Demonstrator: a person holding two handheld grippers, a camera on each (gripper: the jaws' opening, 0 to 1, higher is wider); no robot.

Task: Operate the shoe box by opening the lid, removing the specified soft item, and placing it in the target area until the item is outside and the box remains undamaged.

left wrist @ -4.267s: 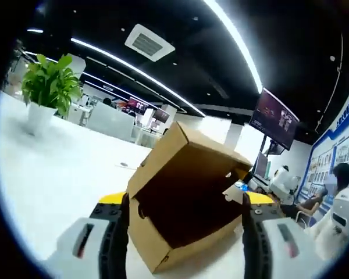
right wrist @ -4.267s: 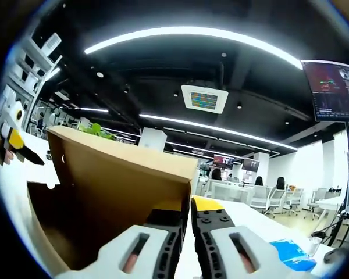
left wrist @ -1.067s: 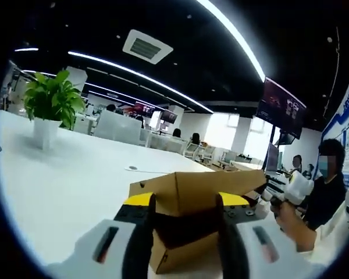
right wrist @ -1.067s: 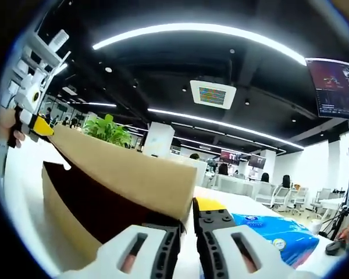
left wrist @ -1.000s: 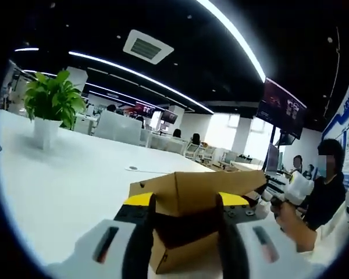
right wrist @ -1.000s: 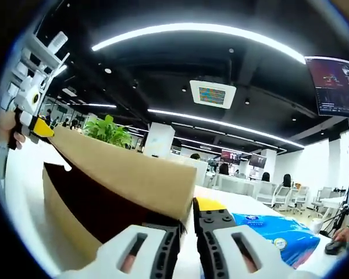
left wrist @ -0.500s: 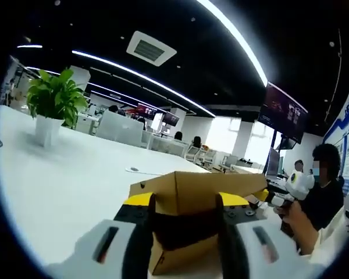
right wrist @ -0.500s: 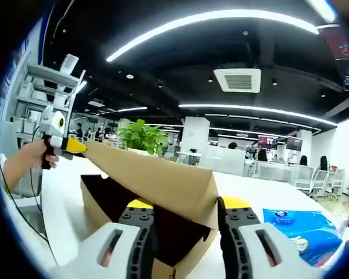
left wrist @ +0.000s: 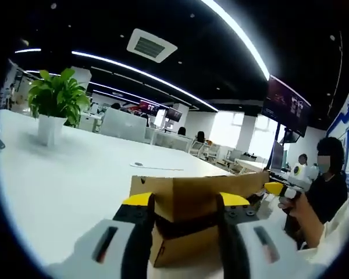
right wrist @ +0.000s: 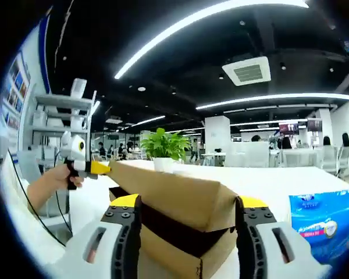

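Observation:
The brown cardboard shoe box [left wrist: 180, 247] stands on the white table, its lid [left wrist: 198, 189] lowered almost flat with a dark slit under it. My left gripper [left wrist: 186, 200] is open, its yellow-tipped jaws apart on either side of the lid's near edge. From the other side, my right gripper [right wrist: 189, 203] is open too and straddles the lid [right wrist: 174, 195] without gripping it. The left gripper [right wrist: 98, 168] touches the lid's far corner. A blue soft pack [right wrist: 326, 218] lies on the table outside the box. The right gripper [left wrist: 273, 188] shows beyond the lid.
A potted green plant [left wrist: 57, 99] stands far left on the white table [left wrist: 64, 174]. A person [left wrist: 328, 192] is at the right. A hand [right wrist: 52, 183] holds the left gripper, with shelving [right wrist: 64, 125] behind it. Desks and chairs lie in the background.
The lid has come down from steeply raised to nearly flat. My right gripper let go of the lid edge and opened wide. The left jaws narrowed earlier and have held that gap since.

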